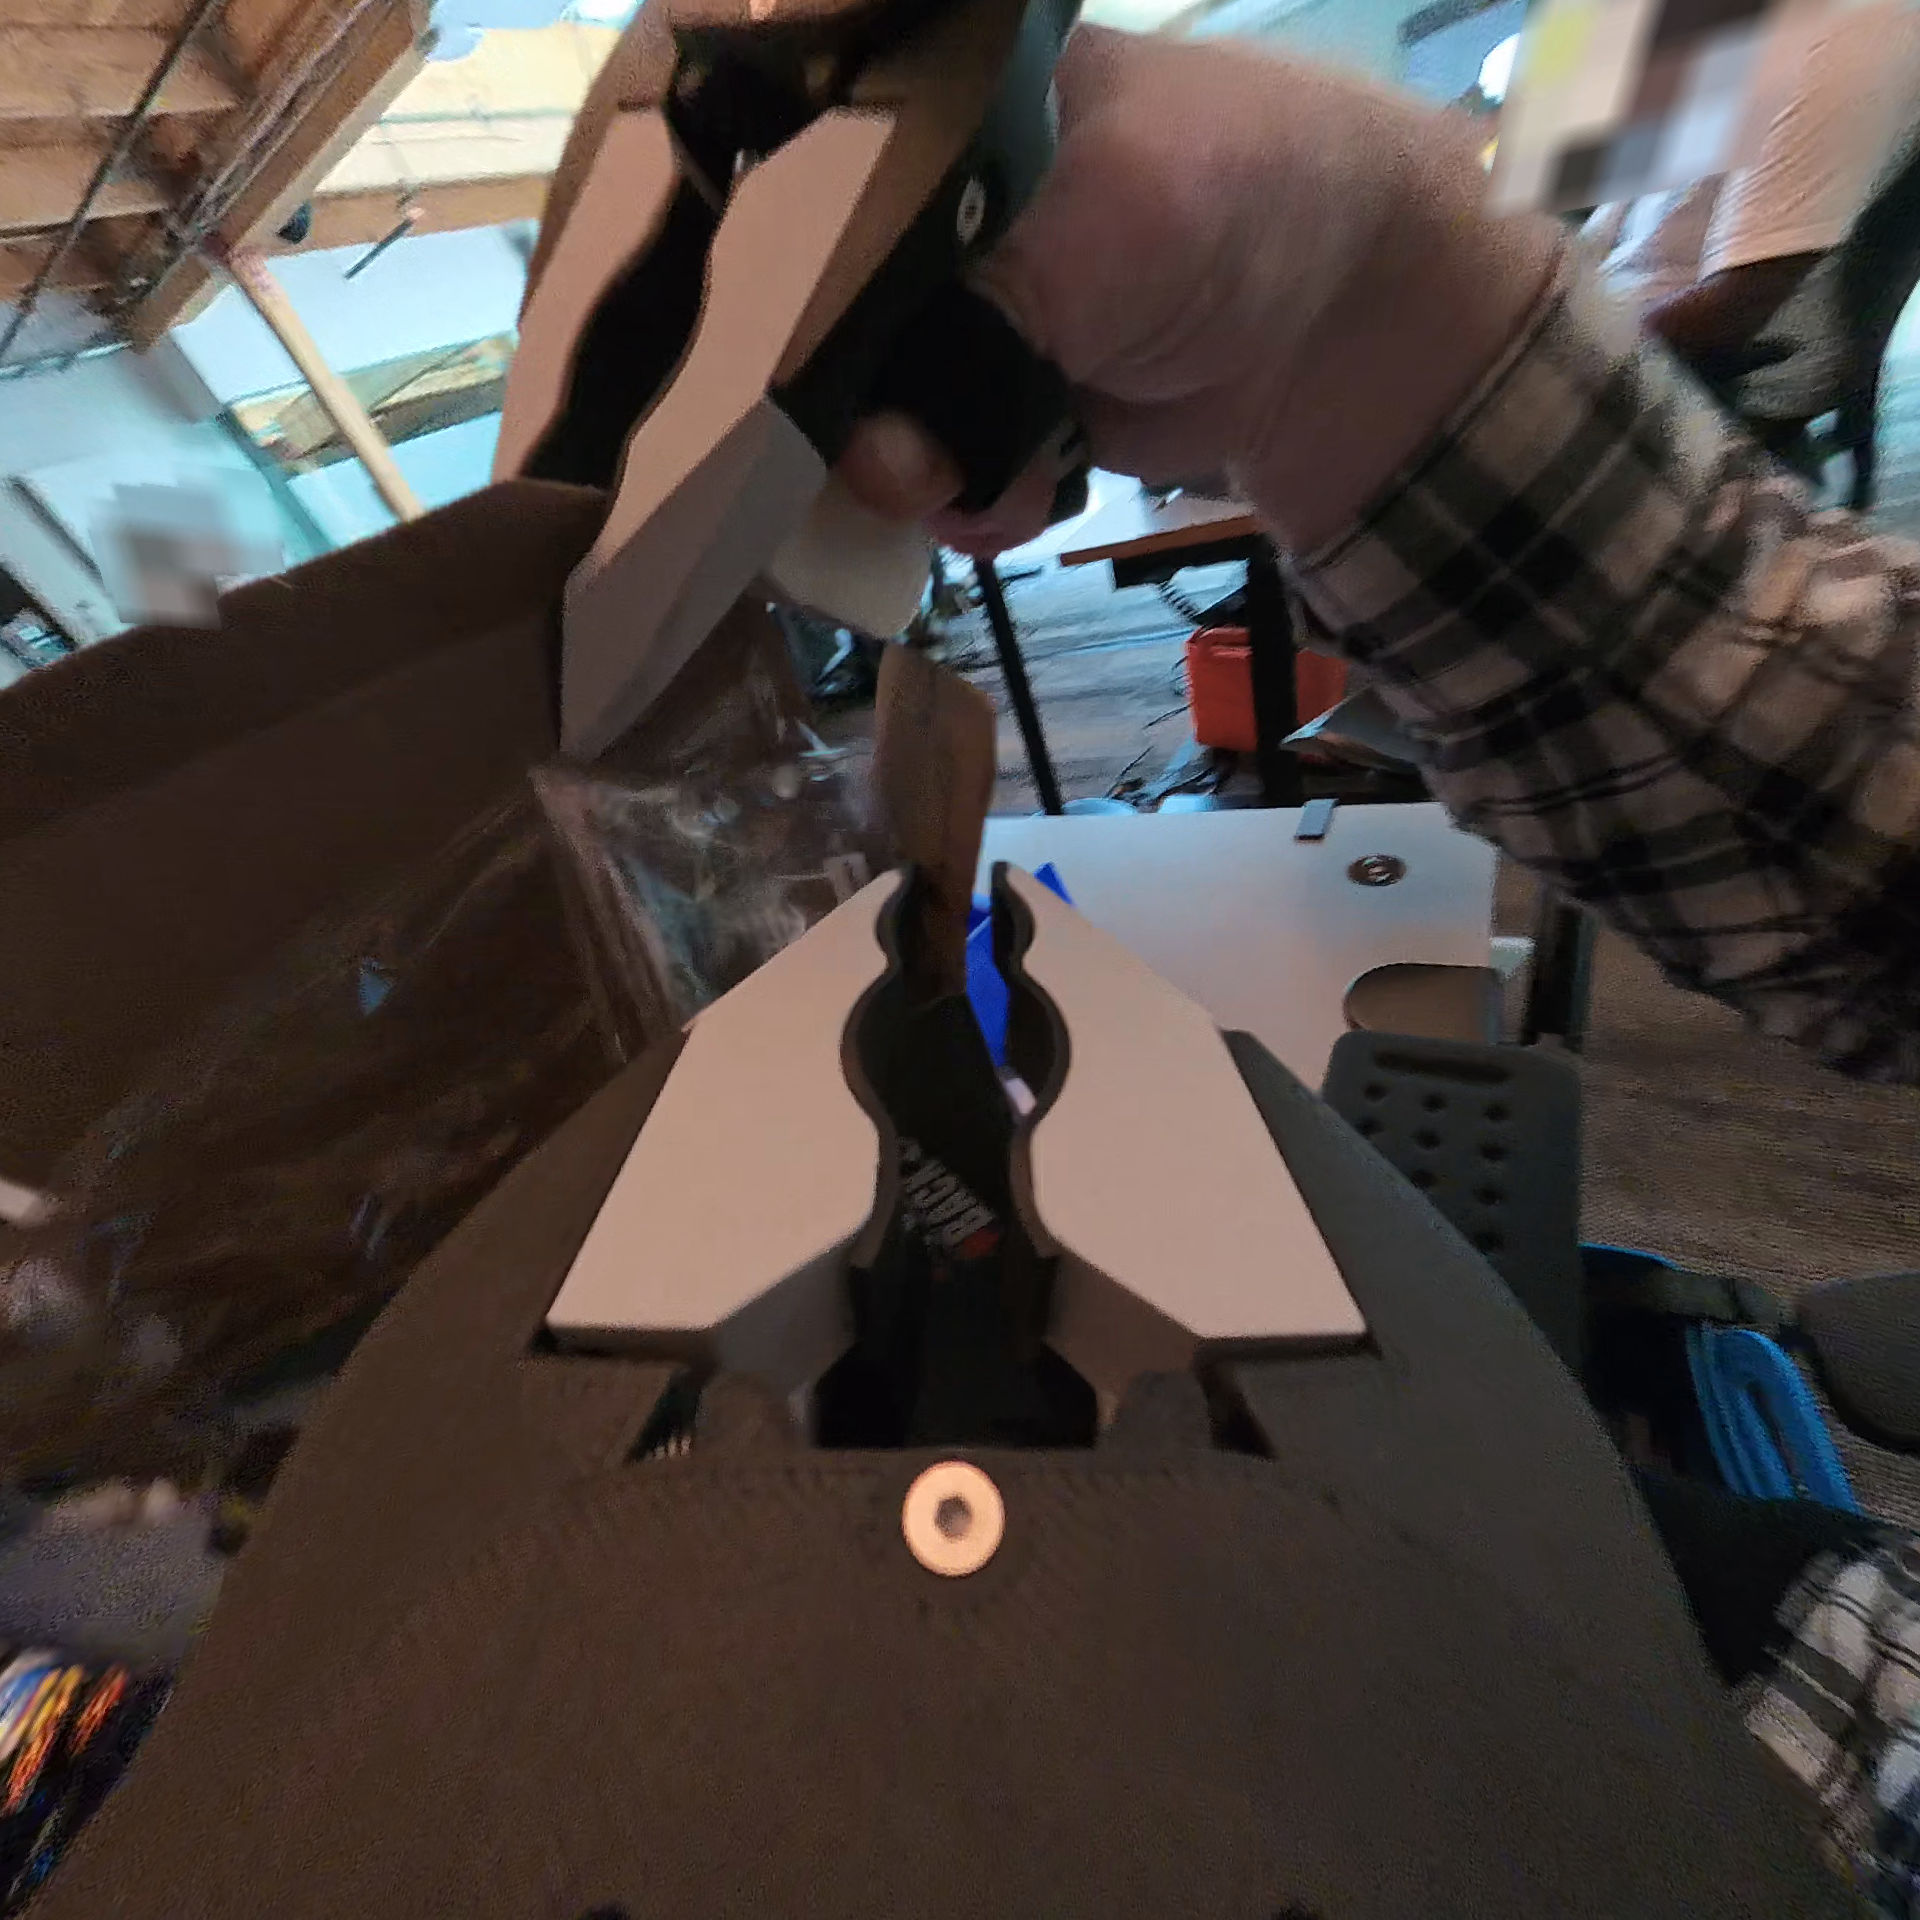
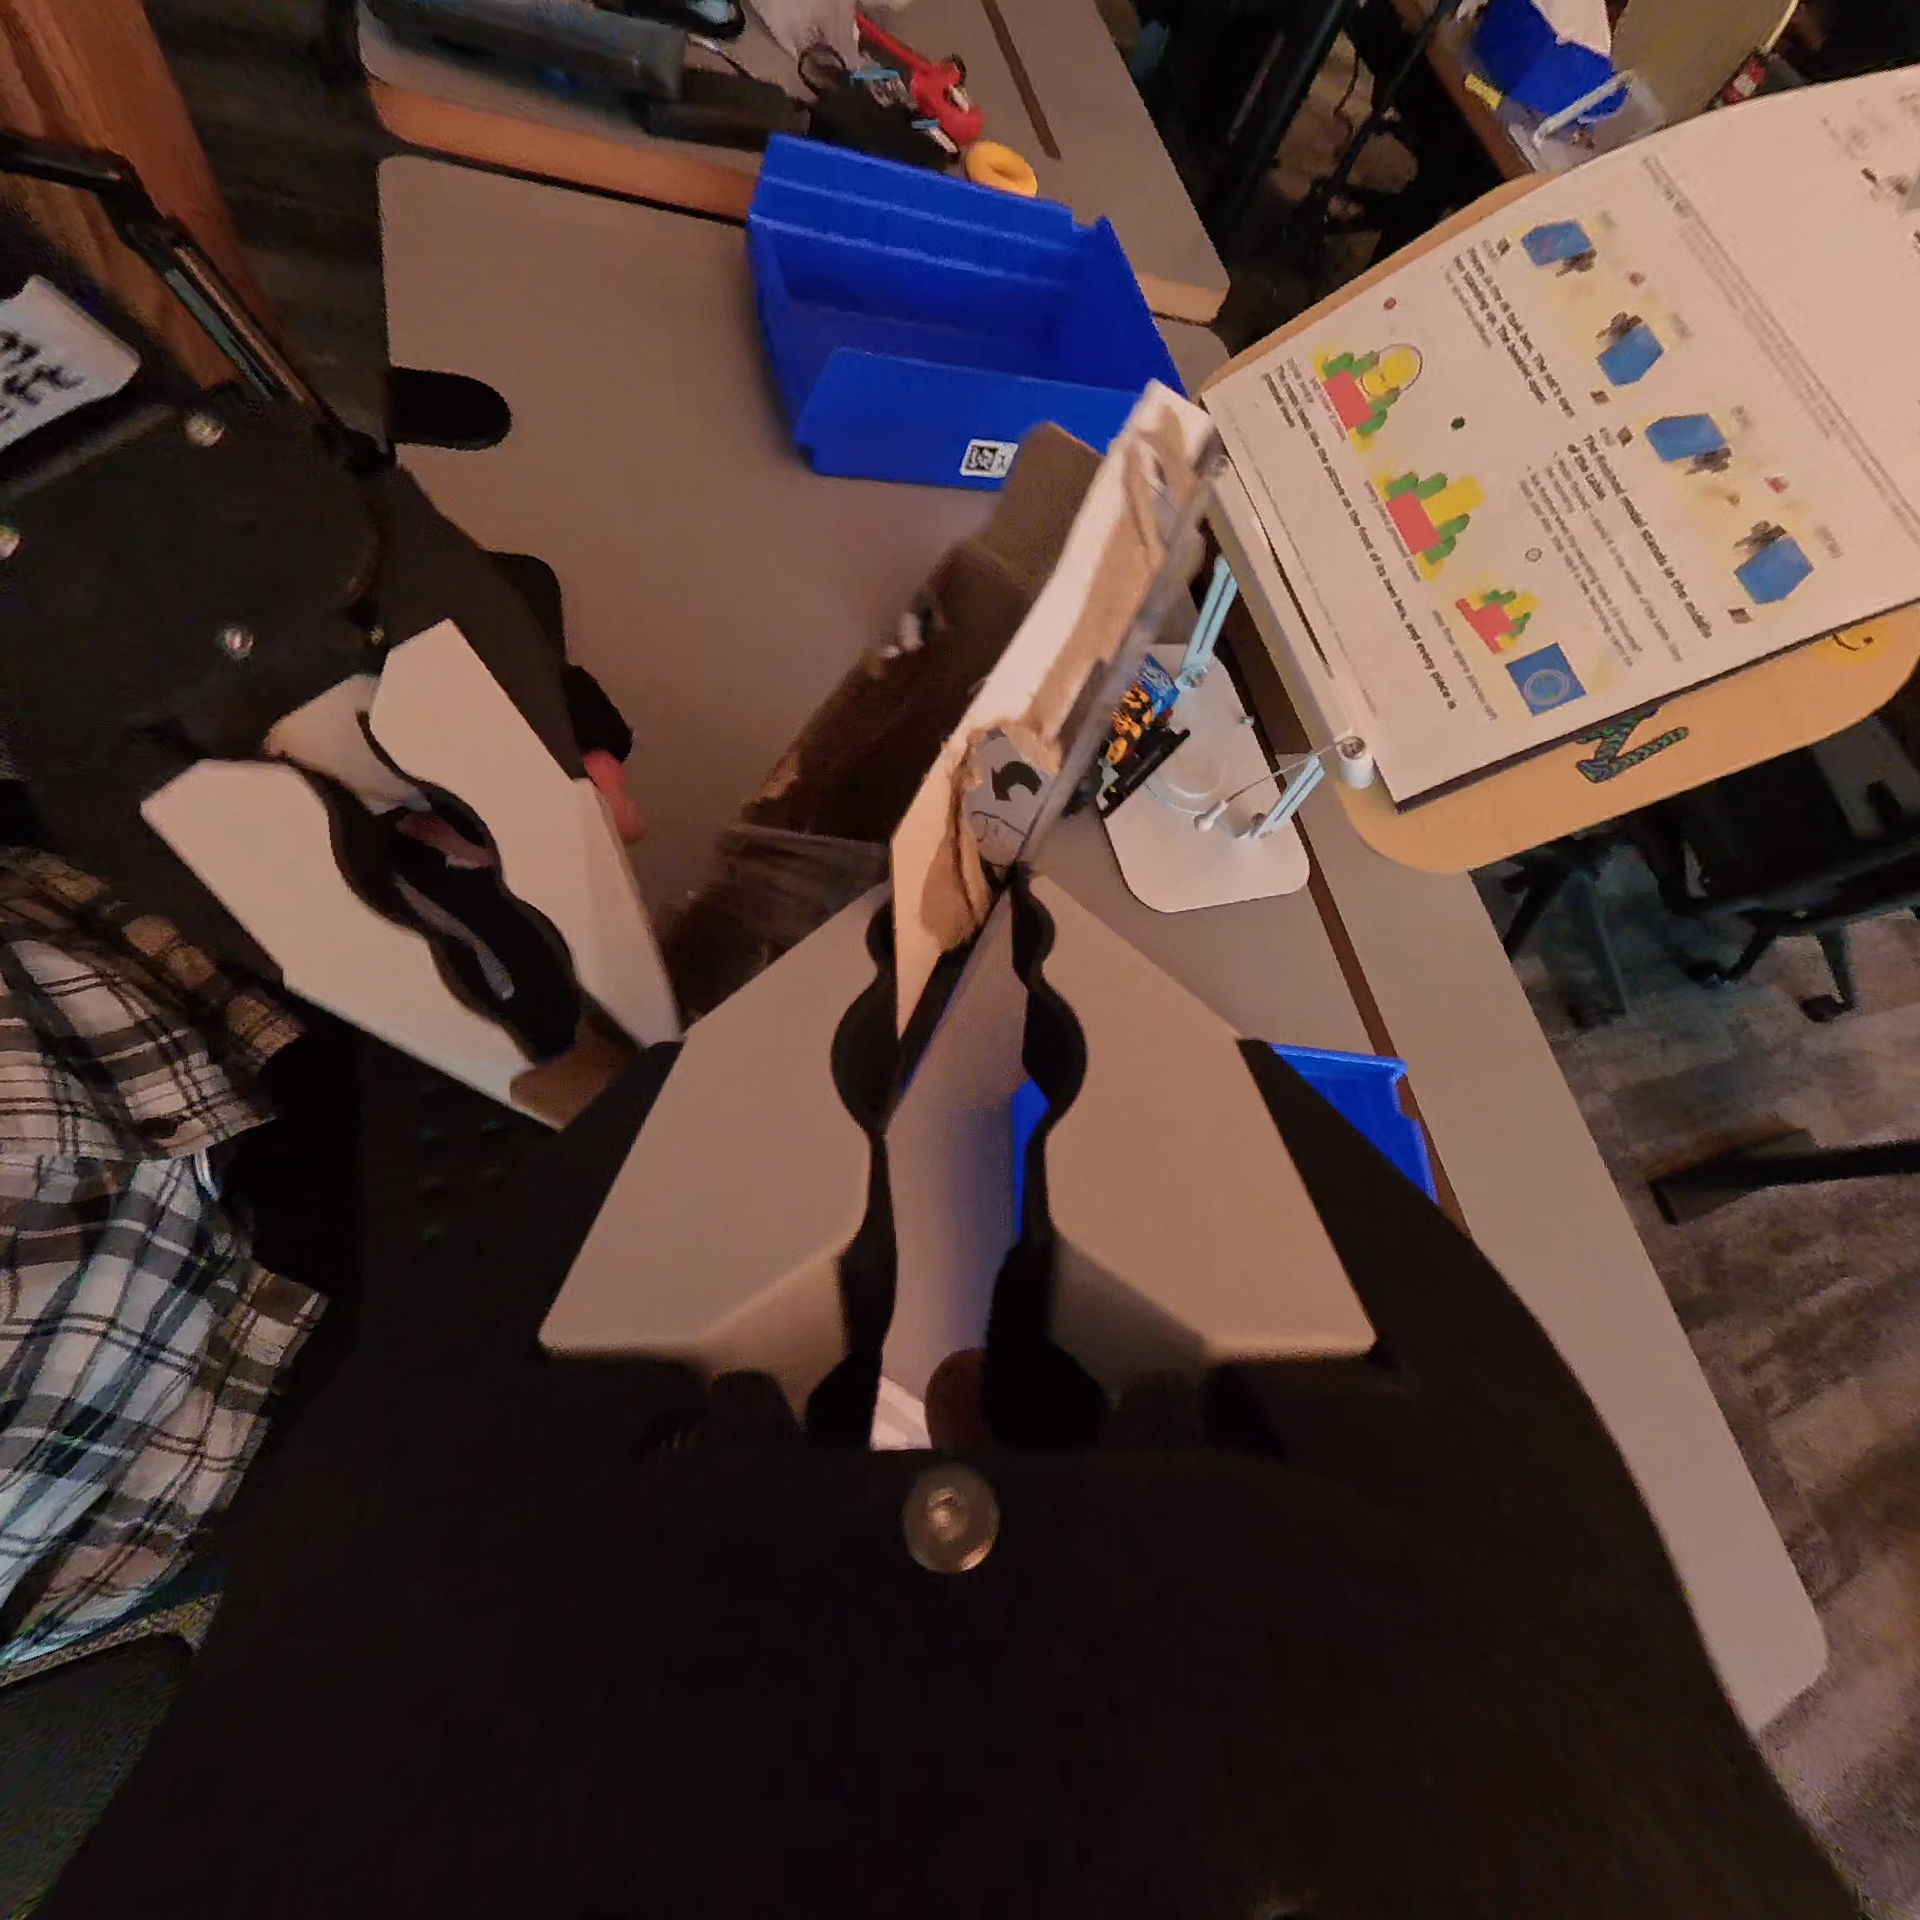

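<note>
My left gripper (image 1: 948,883) is shut on a brown cardboard box flap (image 1: 933,748) whose lower part is dark and printed. The open cardboard box (image 1: 291,831) lies to its left, with a clear plastic bag (image 1: 707,831) inside. My right gripper (image 2: 971,888) is shut on a white, torn-edged flap (image 2: 1049,644) of the same box and holds it upright. The left gripper (image 2: 582,1049) also shows at the left of the right wrist view, clamped on the dark flap. The right gripper's fingers (image 1: 717,416) show at the top of the left wrist view, held by a hand (image 1: 1247,260).
A grey table (image 2: 582,520) carries a blue bin (image 2: 935,322); a second blue bin (image 2: 1351,1101) lies under my right gripper. A printed sheet (image 2: 1558,447) rests on a tilted stand at the right. A plaid sleeve (image 1: 1662,675) and a dark chair (image 1: 1455,1143) are close by.
</note>
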A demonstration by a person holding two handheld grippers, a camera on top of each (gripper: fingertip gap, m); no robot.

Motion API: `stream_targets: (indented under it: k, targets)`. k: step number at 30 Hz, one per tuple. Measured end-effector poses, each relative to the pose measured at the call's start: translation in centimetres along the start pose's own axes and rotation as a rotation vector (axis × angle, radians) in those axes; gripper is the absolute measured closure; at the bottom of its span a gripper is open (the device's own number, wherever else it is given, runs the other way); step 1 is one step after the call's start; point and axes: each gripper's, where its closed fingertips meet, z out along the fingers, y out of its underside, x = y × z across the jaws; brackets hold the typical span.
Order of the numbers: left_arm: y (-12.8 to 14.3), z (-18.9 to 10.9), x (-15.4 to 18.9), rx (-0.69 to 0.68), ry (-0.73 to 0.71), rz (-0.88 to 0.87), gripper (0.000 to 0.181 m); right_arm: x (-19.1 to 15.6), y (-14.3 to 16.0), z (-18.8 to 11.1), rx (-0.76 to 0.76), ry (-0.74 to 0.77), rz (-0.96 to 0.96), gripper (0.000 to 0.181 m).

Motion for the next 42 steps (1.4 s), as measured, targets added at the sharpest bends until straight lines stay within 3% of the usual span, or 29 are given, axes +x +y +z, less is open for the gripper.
stream_targets:
  k: [1,4,8,11,14,18,21,26,30,34,38,42]
  targets:
    - [-0.5,-0.6,0.0,0.023,0.023,0.000,0.177,-0.3,-0.2,-0.1,0.022,-0.028,0.014,0.168]
    - [-1.6,-2.2,-1.7,0.029,-0.009,0.029,0.178,-0.1,-0.2,0.1,0.068,-0.076,0.075,0.166]
    - [-2.3,-2.7,-4.1,-0.041,-0.062,0.072,0.168,-0.3,-0.2,0.2,0.098,-0.109,0.101,0.166]
    - [-1.8,-1.9,-5.7,-0.149,-0.109,0.128,0.139,-0.2,-0.1,0.1,0.102,-0.106,0.109,0.166]
    - [-0.4,-0.4,-6.5,-0.239,-0.093,0.132,0.132,-0.4,-0.2,0.1,0.116,-0.132,0.125,0.166]
    - [3.1,0.8,-6.5,-0.428,0.009,0.084,0.159,-0.3,0.0,0.1,0.111,-0.152,0.138,0.165]
    - [4.1,1.1,-5.9,-0.509,0.079,0.079,0.168,-0.2,0.2,0.1,0.111,-0.165,0.137,0.164]
    - [5.3,1.0,-4.6,-0.672,0.230,0.076,0.178,-0.3,0.1,0.2,0.102,-0.168,0.114,0.165]
    - [6.3,0.0,-2.5,-0.798,0.453,0.015,0.180,-0.4,-0.1,0.0,0.112,-0.179,0.106,0.166]
    - [6.6,-0.2,-2.2,-0.836,0.575,-0.069,0.172,-0.1,0.0,0.2,0.100,-0.165,0.106,0.166]
    - [6.4,-0.1,-4.0,-0.776,0.440,0.008,0.146,0.0,0.2,-0.2,0.132,-0.145,0.107,0.165]
    - [4.9,-1.0,-5.7,-0.607,0.312,0.009,0.120,0.2,0.7,-0.6,0.127,-0.096,0.104,0.162]
